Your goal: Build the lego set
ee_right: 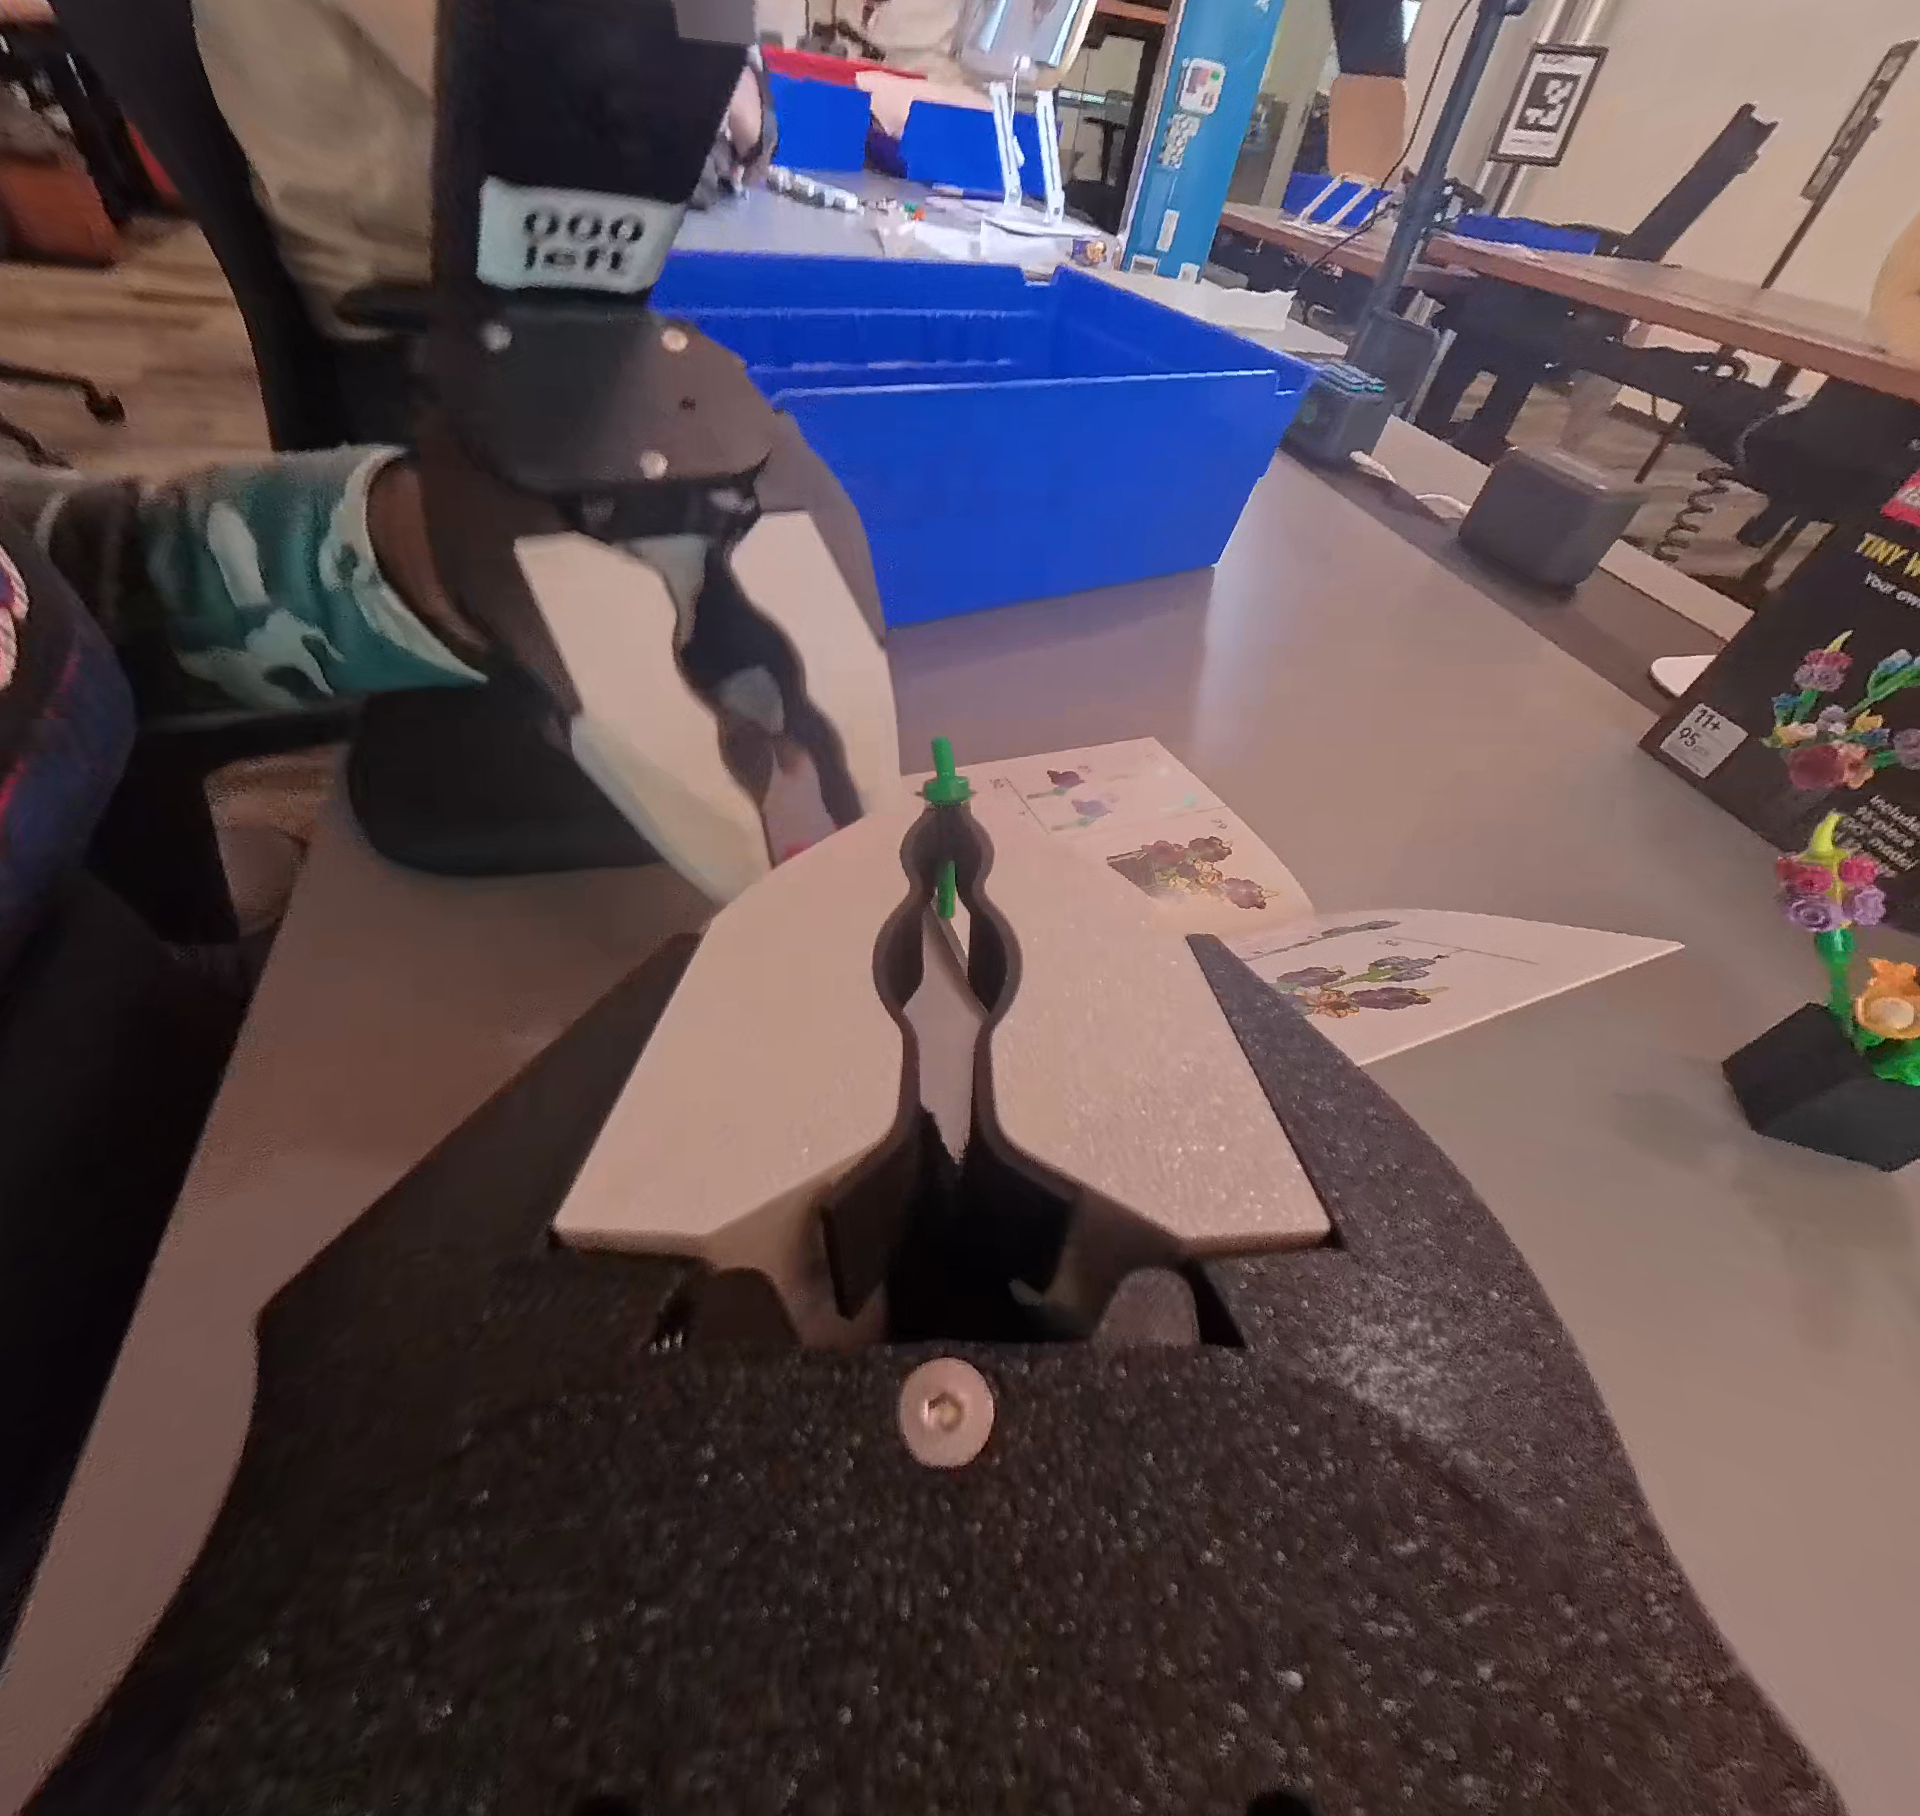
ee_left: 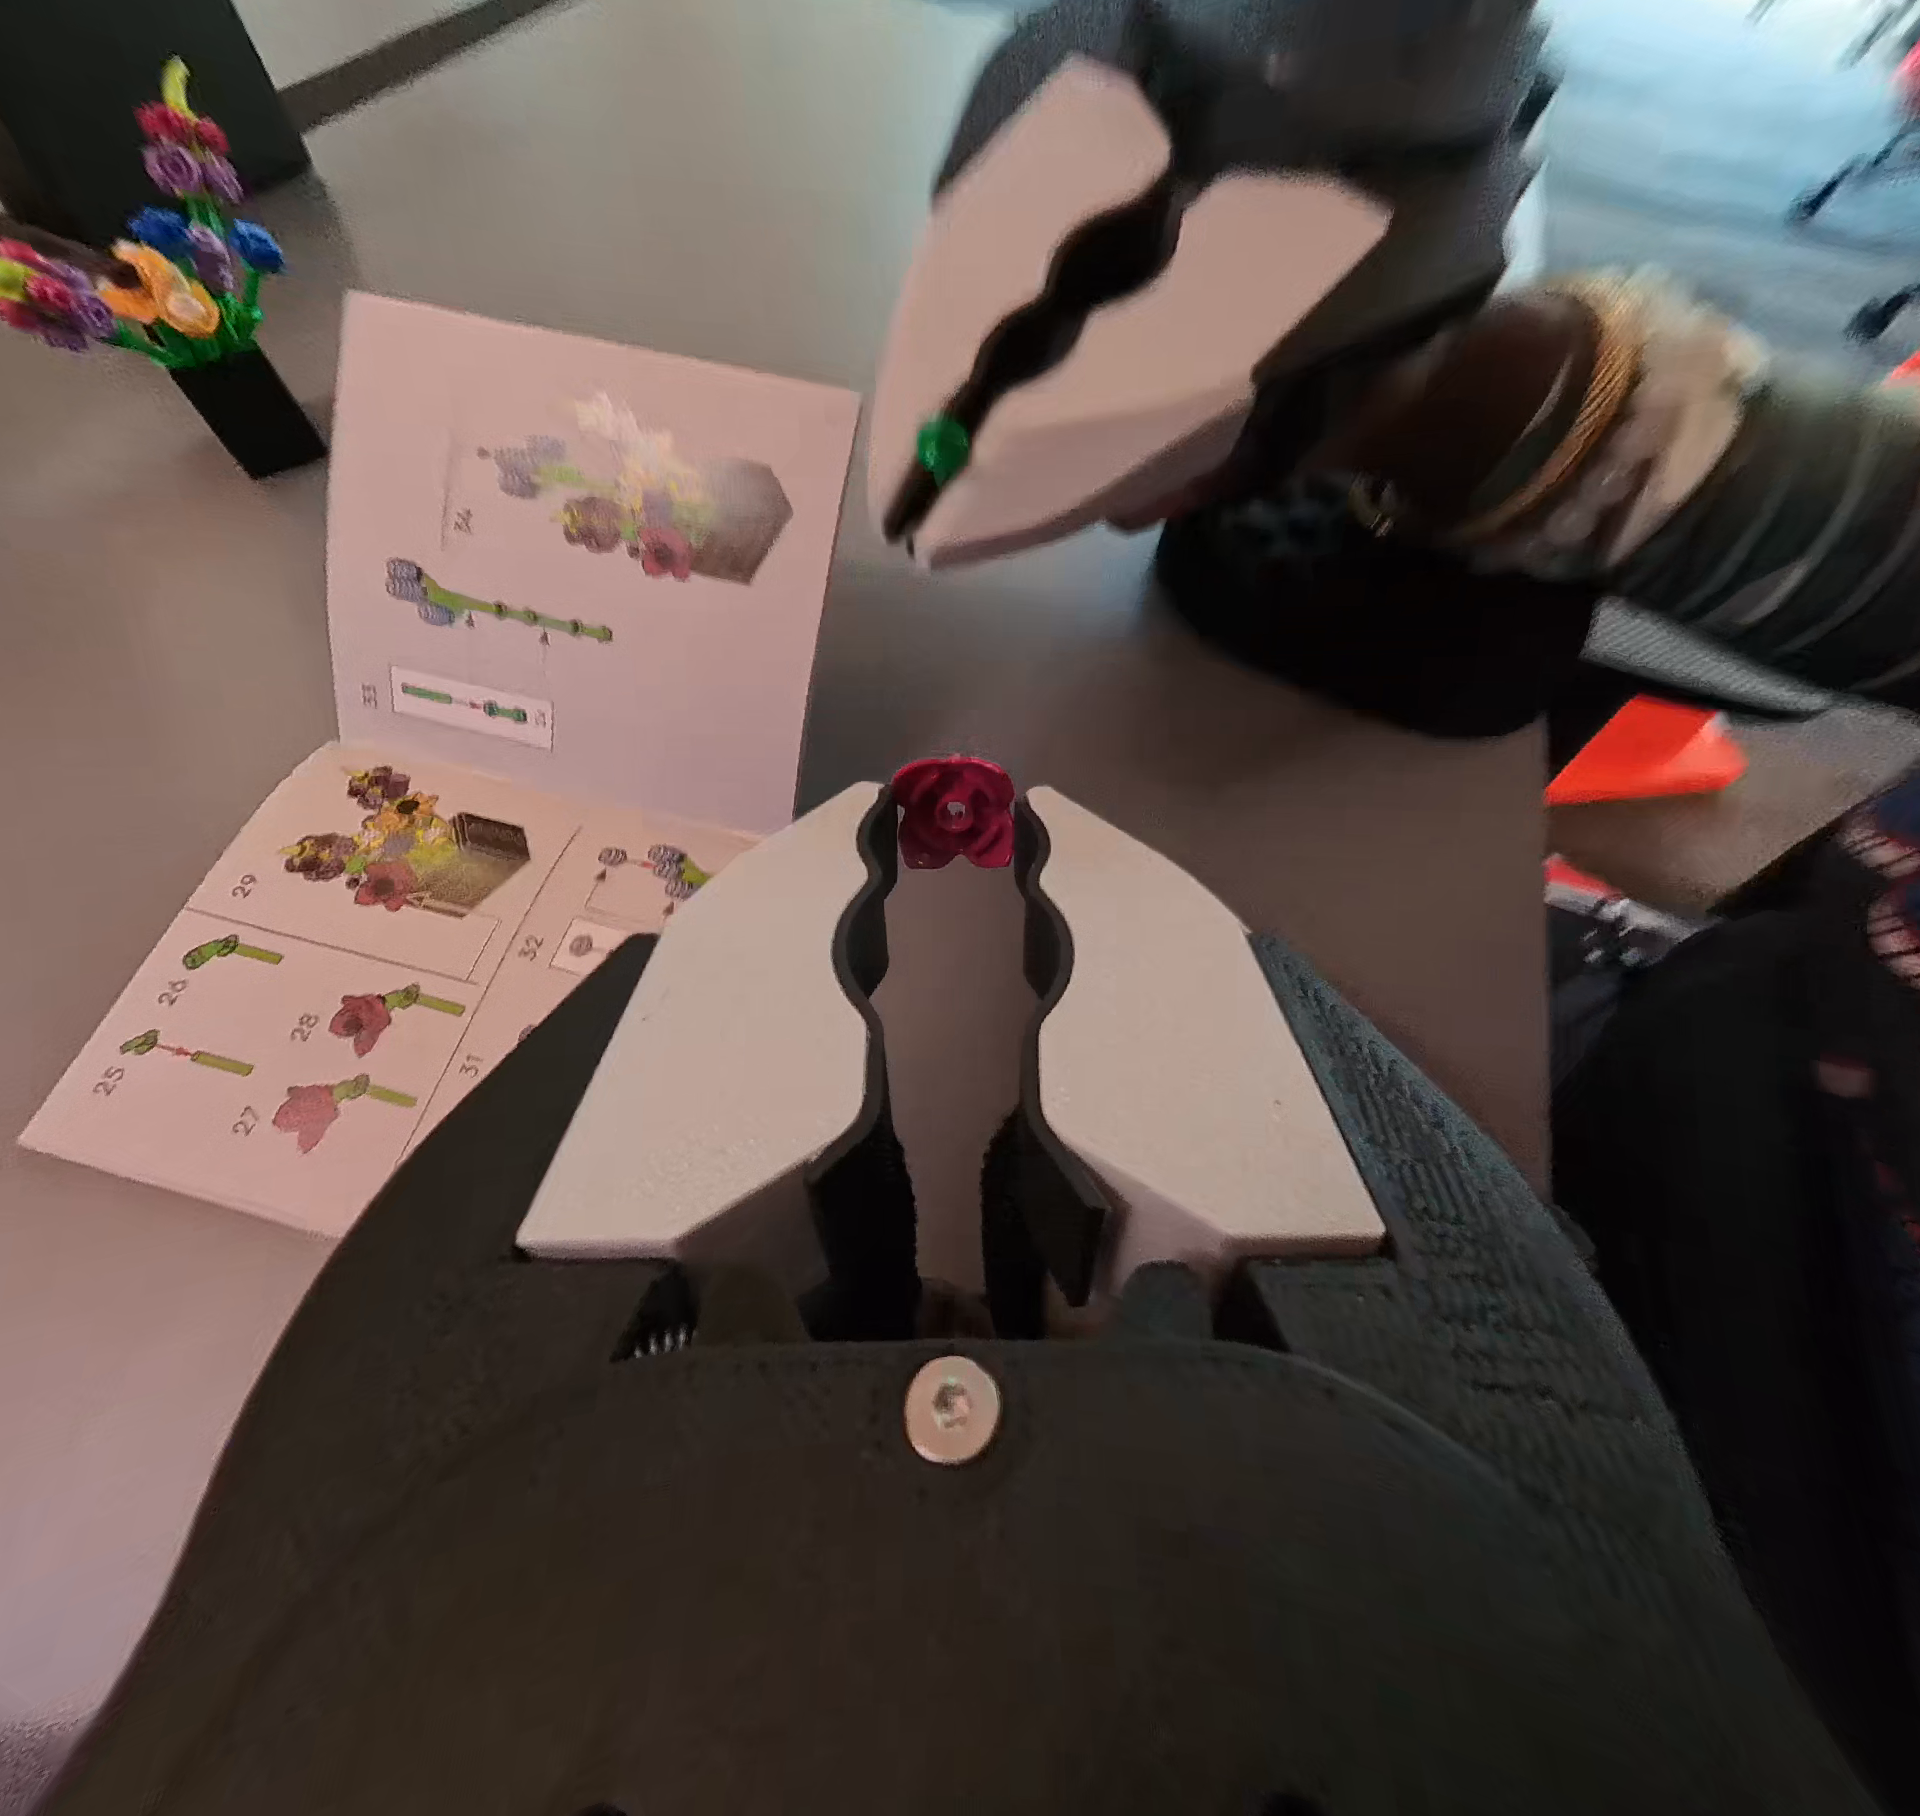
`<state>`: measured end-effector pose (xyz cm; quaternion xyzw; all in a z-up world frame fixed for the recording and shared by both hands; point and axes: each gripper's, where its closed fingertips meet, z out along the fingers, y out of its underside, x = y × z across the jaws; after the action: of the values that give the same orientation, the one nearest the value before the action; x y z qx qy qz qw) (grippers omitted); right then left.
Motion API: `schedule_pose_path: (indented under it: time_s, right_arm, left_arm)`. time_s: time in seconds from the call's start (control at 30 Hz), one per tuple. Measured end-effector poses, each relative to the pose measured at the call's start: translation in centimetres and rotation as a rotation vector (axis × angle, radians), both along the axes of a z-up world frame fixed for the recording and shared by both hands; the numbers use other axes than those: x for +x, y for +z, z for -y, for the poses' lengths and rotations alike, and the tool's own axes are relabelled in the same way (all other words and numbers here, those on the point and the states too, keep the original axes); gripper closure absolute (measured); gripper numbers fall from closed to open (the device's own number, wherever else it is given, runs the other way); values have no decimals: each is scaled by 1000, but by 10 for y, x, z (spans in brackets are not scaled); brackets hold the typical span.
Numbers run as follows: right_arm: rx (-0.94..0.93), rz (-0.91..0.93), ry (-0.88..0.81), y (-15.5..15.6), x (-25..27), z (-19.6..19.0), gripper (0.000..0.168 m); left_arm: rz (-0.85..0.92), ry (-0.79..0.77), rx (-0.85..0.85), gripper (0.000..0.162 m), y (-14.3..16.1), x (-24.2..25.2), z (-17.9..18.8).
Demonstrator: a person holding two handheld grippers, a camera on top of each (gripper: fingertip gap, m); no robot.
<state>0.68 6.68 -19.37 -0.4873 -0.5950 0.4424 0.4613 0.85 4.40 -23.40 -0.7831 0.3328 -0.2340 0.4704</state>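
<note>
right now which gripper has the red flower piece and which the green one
The left gripper pinches the dark red flower at its fingers' tips; the right gripper grips the thin green stem piece.

left gripper (ee_left: 954, 810) clamped, right gripper (ee_right: 943, 800) clamped

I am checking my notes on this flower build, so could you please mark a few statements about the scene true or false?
1. The left gripper holds a dark red flower piece. True.
2. The right gripper is empty. False: it pinches a green stem piece.
3. The instruction booklet lies open on the table. True.
4. The blue bin sits on the floor. False: it stands on the table.
</note>
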Motion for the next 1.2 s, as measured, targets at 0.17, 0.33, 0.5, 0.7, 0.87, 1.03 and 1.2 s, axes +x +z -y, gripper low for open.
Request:
schedule_pose_path:
  time_s: [0.17,0.33,0.5,0.7,0.87,1.03,1.2]
  right_arm:
    - [-86,-62,-23,11,5,-5,166]
    - [-77,-92,-39,18,9,-6,166]
    - [-76,-110,-37,22,11,-5,166]
    - [-86,-129,-33,25,13,-4,166]
    - [-83,-124,-32,25,13,-3,166]
    - [-95,-138,-42,27,15,-6,166]
    - [-109,-135,-30,26,13,-5,166]
  left_arm:
    - [-262,3,-74,140,-32,0,4]
    - [-259,13,-151,140,-37,-4,8]
    - [-274,0,-229,140,-45,-5,13]
    - [-324,-13,-270,138,-52,-6,19]
    - [-319,6,-280,128,-50,-9,19]
    - [-185,33,-191,126,-9,-16,27]
    - [-118,181,-74,126,58,-91,46]
